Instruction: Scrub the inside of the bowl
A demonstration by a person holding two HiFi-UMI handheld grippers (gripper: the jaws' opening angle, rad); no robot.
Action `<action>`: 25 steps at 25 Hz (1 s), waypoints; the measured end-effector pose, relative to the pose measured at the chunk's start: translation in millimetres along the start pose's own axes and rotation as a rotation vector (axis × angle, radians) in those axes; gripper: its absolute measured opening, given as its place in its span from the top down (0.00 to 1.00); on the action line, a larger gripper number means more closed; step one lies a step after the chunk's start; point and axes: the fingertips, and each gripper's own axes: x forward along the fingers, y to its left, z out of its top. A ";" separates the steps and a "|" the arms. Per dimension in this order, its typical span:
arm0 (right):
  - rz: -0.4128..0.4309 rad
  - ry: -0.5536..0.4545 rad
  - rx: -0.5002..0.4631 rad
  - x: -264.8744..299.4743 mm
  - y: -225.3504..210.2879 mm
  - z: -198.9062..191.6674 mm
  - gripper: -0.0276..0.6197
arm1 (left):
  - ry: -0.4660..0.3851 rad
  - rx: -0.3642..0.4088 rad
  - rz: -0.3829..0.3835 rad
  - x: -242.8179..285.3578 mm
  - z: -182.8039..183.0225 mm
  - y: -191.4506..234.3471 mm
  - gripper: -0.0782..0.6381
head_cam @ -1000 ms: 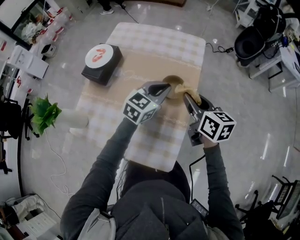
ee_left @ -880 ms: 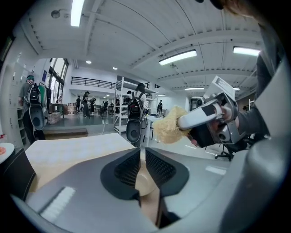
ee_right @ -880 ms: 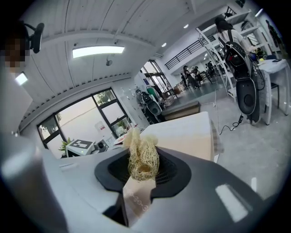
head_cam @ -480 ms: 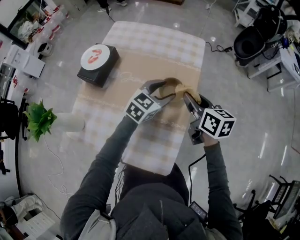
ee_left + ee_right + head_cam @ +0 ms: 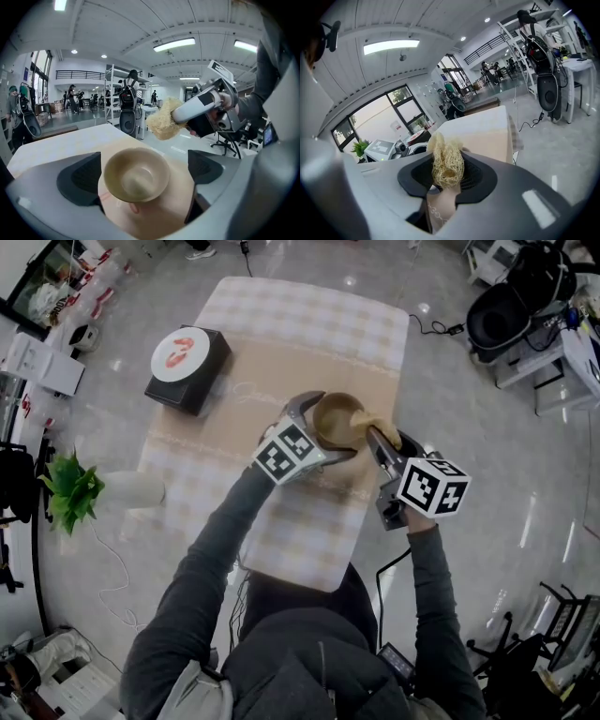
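Observation:
A tan bowl (image 5: 335,420) stands upright on the beige runner of the table (image 5: 309,324). My left gripper (image 5: 328,427) straddles it, and its jaws are opening, with the bowl (image 5: 136,174) between the pads and a gap on each side. My right gripper (image 5: 380,439) is shut on a straw-coloured loofah scrubber (image 5: 371,418) just right of the bowl's rim. In the left gripper view the scrubber (image 5: 164,124) hangs above and behind the bowl. In the right gripper view the scrubber (image 5: 446,162) fills the space between the pads.
A black box with a white round top (image 5: 187,364) sits at the table's far left. On the floor to the left are a green plant (image 5: 67,491) and a white cylinder (image 5: 131,489). Black chairs and gear (image 5: 502,320) stand at the far right.
The left gripper's jaws have spread from shut at the bowl's rim to wide apart around the bowl. The bowl now shows fully. The right gripper has stayed with the scrubber.

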 end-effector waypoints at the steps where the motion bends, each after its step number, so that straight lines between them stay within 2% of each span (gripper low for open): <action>1: -0.003 0.002 0.003 -0.1 -1.8 -0.8 0.80 | 0.002 0.011 0.000 1.3 2.1 -0.9 0.10; 10: -0.016 0.015 0.025 5.3 -12.3 -5.2 0.80 | 0.042 0.075 0.002 14.7 -4.8 5.2 0.09; 25: -0.021 0.045 0.037 13.5 -24.4 -6.5 0.80 | 0.062 0.050 0.016 31.2 -22.2 14.2 0.10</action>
